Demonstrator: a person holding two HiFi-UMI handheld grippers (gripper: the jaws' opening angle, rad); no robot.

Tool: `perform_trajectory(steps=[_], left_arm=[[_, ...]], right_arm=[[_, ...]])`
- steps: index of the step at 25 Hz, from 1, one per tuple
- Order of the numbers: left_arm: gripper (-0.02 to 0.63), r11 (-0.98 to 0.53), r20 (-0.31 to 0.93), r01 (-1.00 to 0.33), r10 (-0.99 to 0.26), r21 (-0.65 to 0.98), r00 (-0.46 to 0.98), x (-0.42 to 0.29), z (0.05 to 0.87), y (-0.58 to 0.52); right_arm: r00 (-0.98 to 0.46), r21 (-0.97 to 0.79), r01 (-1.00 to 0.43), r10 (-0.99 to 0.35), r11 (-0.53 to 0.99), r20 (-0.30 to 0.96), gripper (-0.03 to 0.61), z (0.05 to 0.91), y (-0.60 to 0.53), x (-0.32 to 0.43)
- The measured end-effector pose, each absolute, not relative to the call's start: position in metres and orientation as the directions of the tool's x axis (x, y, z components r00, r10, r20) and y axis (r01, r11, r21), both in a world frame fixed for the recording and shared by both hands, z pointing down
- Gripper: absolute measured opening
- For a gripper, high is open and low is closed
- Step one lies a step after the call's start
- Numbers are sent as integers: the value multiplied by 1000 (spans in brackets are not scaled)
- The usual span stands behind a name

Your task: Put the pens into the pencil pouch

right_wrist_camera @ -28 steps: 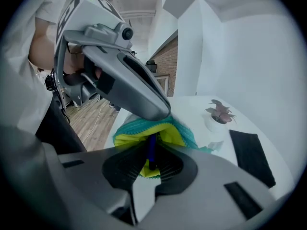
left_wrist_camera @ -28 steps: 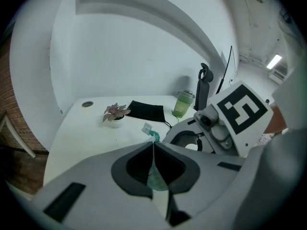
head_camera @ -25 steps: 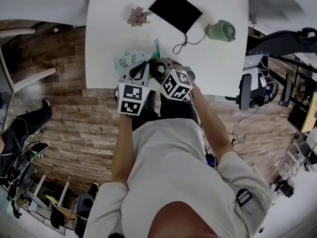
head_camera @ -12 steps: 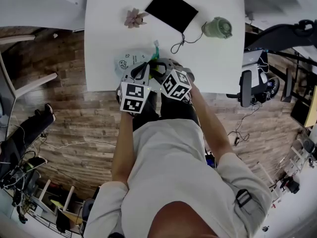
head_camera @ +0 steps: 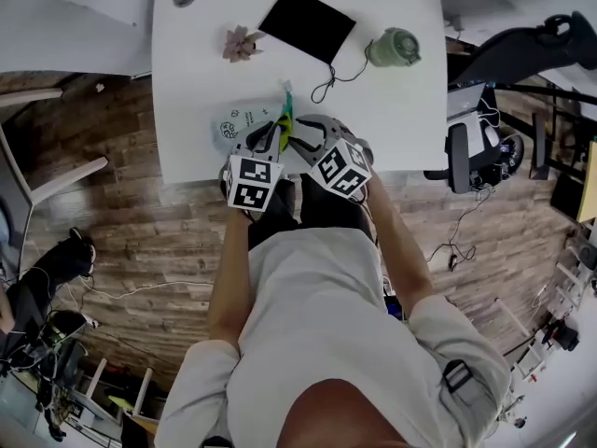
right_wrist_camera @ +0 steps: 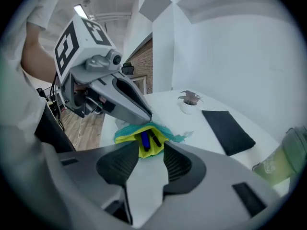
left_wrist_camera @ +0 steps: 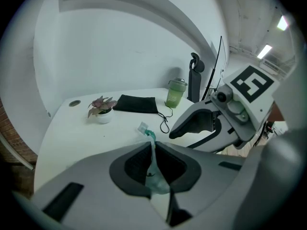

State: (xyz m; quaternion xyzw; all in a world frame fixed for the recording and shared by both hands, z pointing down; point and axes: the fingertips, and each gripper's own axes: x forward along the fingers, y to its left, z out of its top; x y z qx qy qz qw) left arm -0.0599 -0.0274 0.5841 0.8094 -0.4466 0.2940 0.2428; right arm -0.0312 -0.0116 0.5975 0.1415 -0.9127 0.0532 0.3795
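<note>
While left gripper (left_wrist_camera: 152, 153) pinches the pouch (right_wrist_camera: 123, 133) rim by the white table's (head_camera: 392, 110) near edge | right gripper (right_wrist_camera: 149, 152) jaws half apart, just been opening, nothing between, facing pens (right_wrist_camera: 144, 141) inside pouch | beyond: plant (head_camera: 238, 42), black pad (head_camera: 306, 23), bottle (head_camera: 392, 48) | wood floor (head_camera: 140, 222) around

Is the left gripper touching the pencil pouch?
Touching. The left gripper view shows the left gripper, jaws just eased slightly open, pinching the pencil pouch edge between them.
</note>
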Motion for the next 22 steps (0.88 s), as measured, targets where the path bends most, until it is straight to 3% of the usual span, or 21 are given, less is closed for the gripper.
perform_trajectory(steps=[12,22], left_arm=[[118,-514,585,-849,-655,118,478,-57,544,-33],[196,-558,342,-830,-778,11,527,-57,436,-33]], right_arm=[[-670,18,-596,-510,803,540,198,519,-28,7],[-598,107,-745,-730,659,332,250,422,-33,28]])
